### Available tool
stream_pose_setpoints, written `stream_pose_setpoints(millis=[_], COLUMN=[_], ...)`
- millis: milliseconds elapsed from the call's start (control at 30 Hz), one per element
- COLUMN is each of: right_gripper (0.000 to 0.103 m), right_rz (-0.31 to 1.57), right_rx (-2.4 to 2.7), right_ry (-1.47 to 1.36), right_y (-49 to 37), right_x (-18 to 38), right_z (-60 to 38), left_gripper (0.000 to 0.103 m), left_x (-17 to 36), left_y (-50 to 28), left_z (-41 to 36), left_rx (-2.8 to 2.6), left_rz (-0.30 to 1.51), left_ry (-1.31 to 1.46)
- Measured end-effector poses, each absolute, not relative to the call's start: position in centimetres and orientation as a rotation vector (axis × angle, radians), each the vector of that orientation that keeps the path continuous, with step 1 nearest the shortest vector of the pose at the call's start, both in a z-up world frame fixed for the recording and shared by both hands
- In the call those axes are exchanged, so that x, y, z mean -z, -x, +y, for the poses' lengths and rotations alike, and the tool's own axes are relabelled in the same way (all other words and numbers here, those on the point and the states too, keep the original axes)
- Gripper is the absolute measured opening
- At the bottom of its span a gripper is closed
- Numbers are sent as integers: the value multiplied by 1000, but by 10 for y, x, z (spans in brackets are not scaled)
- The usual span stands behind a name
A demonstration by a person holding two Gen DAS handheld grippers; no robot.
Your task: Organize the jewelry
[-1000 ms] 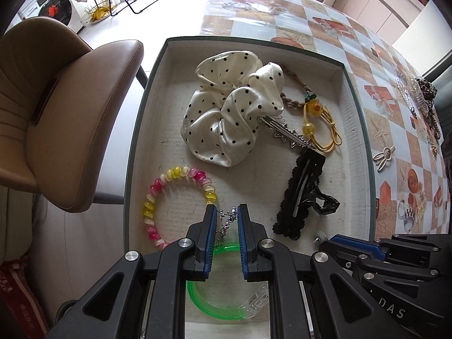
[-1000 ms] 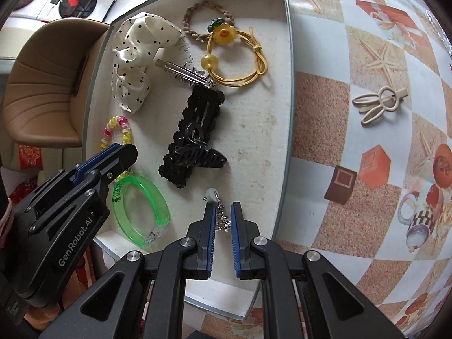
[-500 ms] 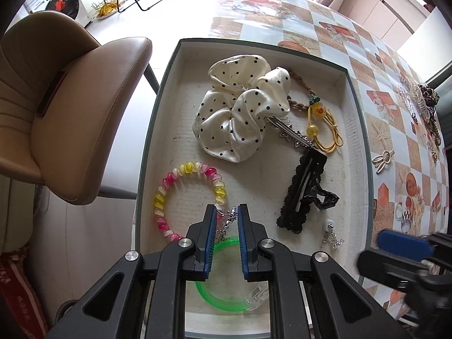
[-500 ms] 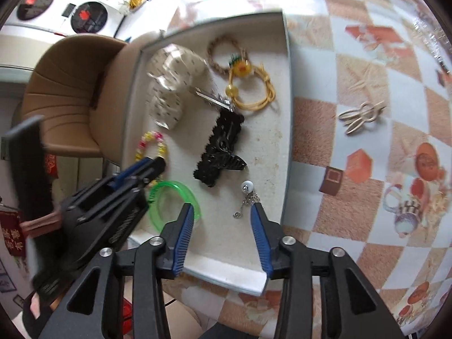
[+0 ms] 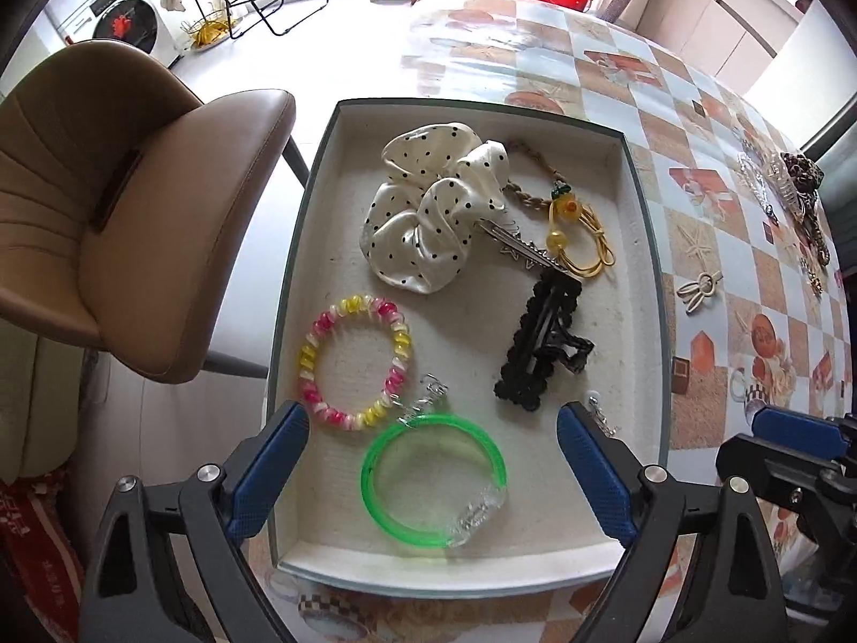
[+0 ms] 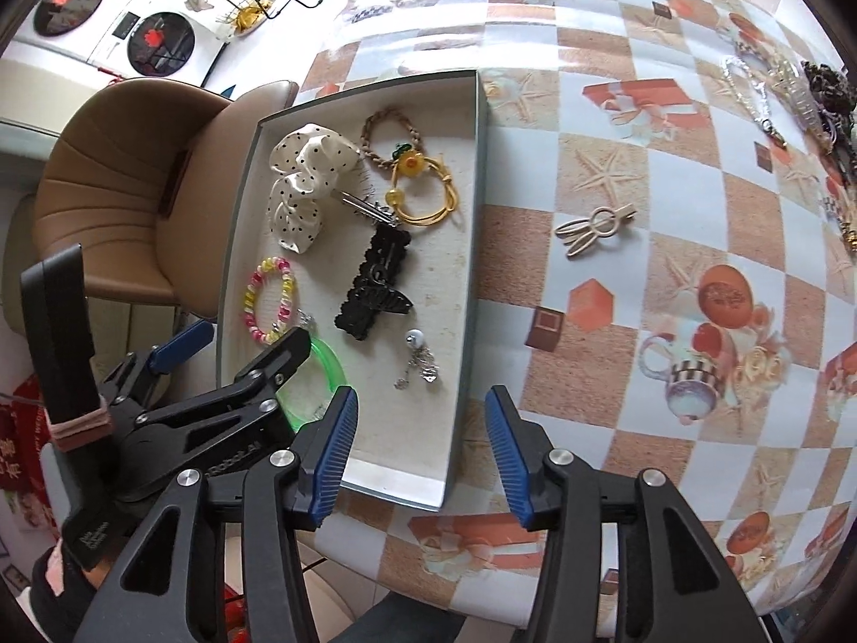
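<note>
Now | left gripper (image 5: 433, 431) jaws wide, empty | silver earring (image 5: 423, 402) between them | right gripper (image 6: 420, 442) jaws spread, pearl earring (image 6: 418, 359) ahead.

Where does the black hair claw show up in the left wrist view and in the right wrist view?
Left wrist: black hair claw lies right of centre in the tray, below the yellow hair tie.
Right wrist: left of centre, in the tray's middle.
Shared landmark: the green bangle, toward the camera from the claw in both views.
</note>
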State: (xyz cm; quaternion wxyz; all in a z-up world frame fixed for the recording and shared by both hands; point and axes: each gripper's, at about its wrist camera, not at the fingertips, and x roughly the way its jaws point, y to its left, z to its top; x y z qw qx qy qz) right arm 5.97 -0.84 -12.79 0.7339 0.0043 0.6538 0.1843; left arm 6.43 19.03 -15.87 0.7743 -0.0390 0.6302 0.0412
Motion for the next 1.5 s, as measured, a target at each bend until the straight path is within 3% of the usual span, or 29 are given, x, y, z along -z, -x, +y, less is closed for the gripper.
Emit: stream_pose_setpoints(millis=[133, 267, 300, 367, 600, 633, 700, 1067, 1500], right_gripper=[60, 72, 76, 79, 84, 87, 103, 103, 103], right_rz=[1420, 1405, 1402, 1394, 1351, 1339, 1295, 1208, 1183], right_rx=[-402, -410, -411, -414, -419, -418, -416, -398, -396], right_ry=[9, 29, 36, 48, 139, 162, 186, 249, 283], right_y=[-59, -58, -57, -56, -45, -43, -38, -29, -26], right_x=[121, 112, 110, 104, 84, 80, 69, 27, 15], right_z=[-11, -9, -8, -6, 5, 7, 9, 16, 21], left_gripper=[96, 96, 103, 103, 103, 103, 103, 103, 103], left_x=[150, 141, 138, 132, 106, 101, 89, 42, 30], left_y=[-59, -50, -48, -43, -24, -22, -17, -1, 5], left_z=[189, 189, 190, 191, 189, 189, 189, 191, 195], left_rx=[-102, -116, -120, -126, -152, -160, -171, -218, -238], left_rz=[1368, 1367, 1366, 1364, 1348, 1340, 1323, 1267, 1260], left_ry=[95, 93, 96, 104, 85, 79, 78, 85, 119])
